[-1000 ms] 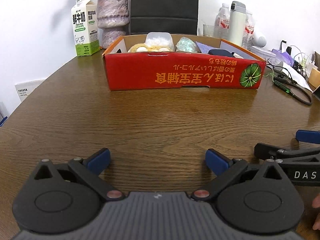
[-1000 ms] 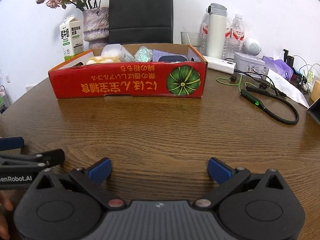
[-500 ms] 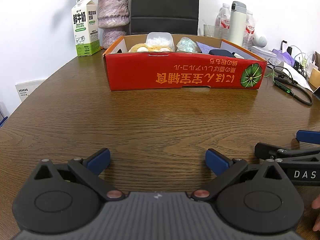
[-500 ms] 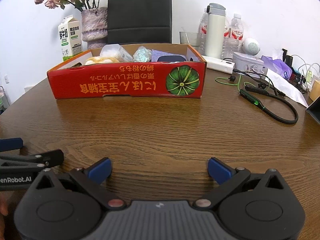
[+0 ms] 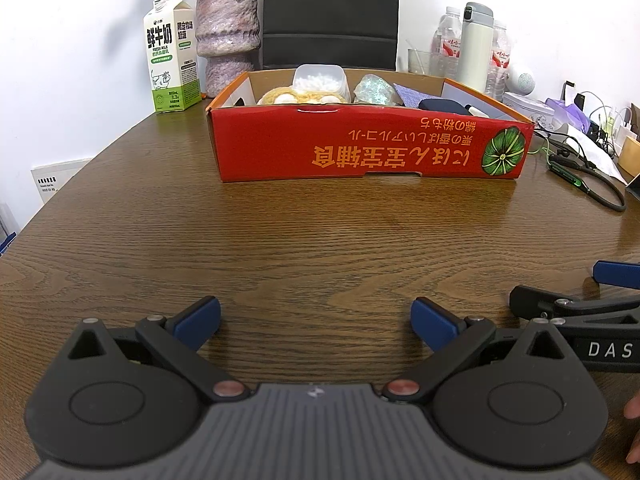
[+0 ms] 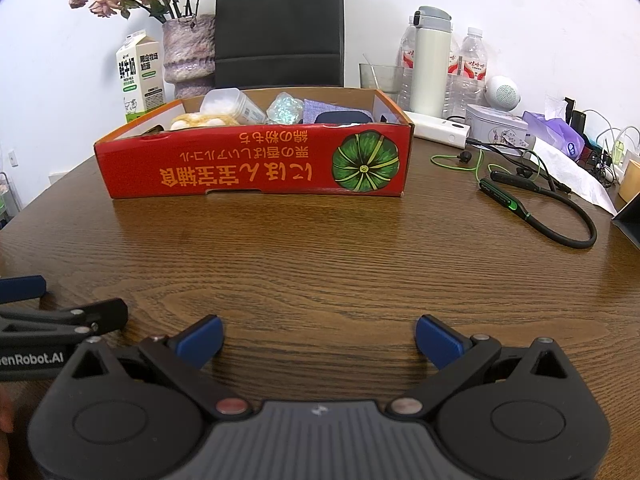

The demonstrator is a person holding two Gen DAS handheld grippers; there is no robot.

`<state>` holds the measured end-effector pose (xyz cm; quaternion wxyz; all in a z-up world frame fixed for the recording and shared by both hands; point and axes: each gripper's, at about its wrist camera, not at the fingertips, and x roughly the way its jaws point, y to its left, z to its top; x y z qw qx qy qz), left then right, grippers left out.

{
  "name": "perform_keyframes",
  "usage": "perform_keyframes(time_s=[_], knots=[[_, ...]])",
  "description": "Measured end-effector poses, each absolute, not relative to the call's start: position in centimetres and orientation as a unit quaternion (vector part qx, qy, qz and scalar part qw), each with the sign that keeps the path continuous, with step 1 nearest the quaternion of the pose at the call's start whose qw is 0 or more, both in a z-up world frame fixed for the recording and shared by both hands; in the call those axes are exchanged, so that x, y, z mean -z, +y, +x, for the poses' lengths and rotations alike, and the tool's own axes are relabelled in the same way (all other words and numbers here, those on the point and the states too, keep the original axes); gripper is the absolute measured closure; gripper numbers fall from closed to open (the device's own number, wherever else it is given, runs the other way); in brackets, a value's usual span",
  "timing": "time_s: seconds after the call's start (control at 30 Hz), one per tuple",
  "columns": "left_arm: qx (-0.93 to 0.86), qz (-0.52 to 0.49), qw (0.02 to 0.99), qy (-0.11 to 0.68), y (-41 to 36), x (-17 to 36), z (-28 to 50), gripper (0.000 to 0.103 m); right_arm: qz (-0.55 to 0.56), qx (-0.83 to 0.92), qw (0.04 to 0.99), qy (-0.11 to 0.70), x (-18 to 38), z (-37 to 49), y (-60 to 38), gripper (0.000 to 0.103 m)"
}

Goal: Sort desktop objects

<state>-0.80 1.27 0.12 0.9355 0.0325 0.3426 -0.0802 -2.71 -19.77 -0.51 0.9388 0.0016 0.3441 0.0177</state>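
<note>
A red cardboard box (image 5: 368, 148) (image 6: 256, 164) stands on the brown wooden table, far ahead of both grippers. In it lie a clear plastic tub (image 5: 319, 79) (image 6: 228, 105), a yellow plush item (image 5: 296, 98), a glittery green lump (image 5: 374, 89) (image 6: 285, 108), a purple cloth (image 5: 412, 94) and a dark blue case (image 5: 442, 105) (image 6: 344, 117). My left gripper (image 5: 316, 318) is open and empty, low over the table. My right gripper (image 6: 318, 338) is open and empty beside it; it also shows at the right edge of the left wrist view (image 5: 576, 304).
A milk carton (image 5: 172, 54) (image 6: 140, 76) and a vase (image 5: 228, 36) (image 6: 190, 52) stand behind the box at the left. A thermos (image 6: 430, 64), water bottles (image 6: 470, 66), a white power bank (image 6: 440, 132), a tin (image 6: 498, 126) and a black-green neckband headset (image 6: 540, 212) lie at the right.
Both views have shifted slightly; the box sits a touch lower in frame. Both grippers stay open and empty over the table.
</note>
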Motion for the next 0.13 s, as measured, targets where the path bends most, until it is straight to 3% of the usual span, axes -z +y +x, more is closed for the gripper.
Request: perform_keyframes(time_s=[0.13], knots=[[0.08, 0.032, 0.936, 0.343, 1.29, -0.12, -0.8, 0.0, 0.001, -0.018, 0.939, 0.344, 0.5, -2.71, -19.76, 0.0]])
